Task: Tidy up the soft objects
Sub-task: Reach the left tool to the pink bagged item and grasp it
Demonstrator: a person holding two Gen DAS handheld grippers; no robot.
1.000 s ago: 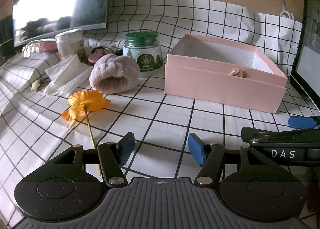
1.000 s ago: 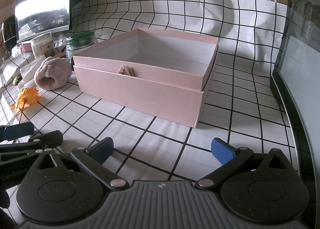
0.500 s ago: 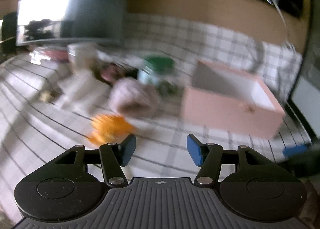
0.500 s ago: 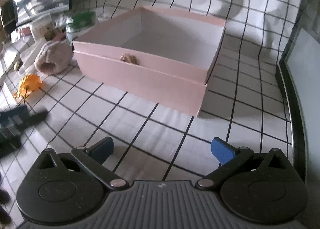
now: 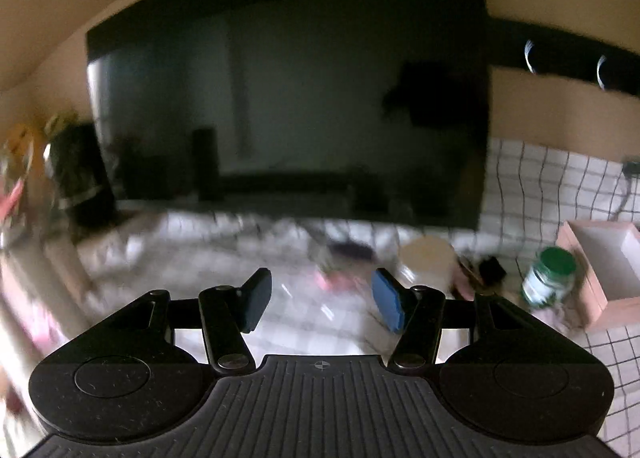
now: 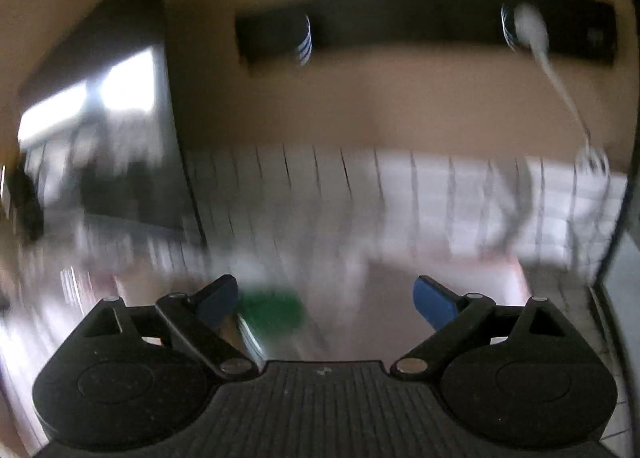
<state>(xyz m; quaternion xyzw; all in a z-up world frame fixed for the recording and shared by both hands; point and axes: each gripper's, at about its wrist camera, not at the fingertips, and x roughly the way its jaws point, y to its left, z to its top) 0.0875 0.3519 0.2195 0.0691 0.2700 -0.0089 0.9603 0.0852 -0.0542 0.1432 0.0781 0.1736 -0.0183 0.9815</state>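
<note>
Left claw [image 5: 320, 304] is standing partly open with nothing between the pads, jaws having just been closing a little; it is facing a dark screen [image 5: 288, 98] over the gridded bench [image 5: 540, 186]. Pink box [image 5: 604, 266] and green-lidded jar [image 5: 550, 276] are sitting far right; any soft item is too blurred to pick out, maybe the pale lump just below the jar. Right claw [image 6: 326, 304] is gaping wide and empty, jaws also just narrowing slightly, with a green blur [image 6: 272, 310] between them, seemingly the jar lid beyond. Judgement: soft pieces are light and squashy, so pinching the bulk mid-body is looking safest.
</note>
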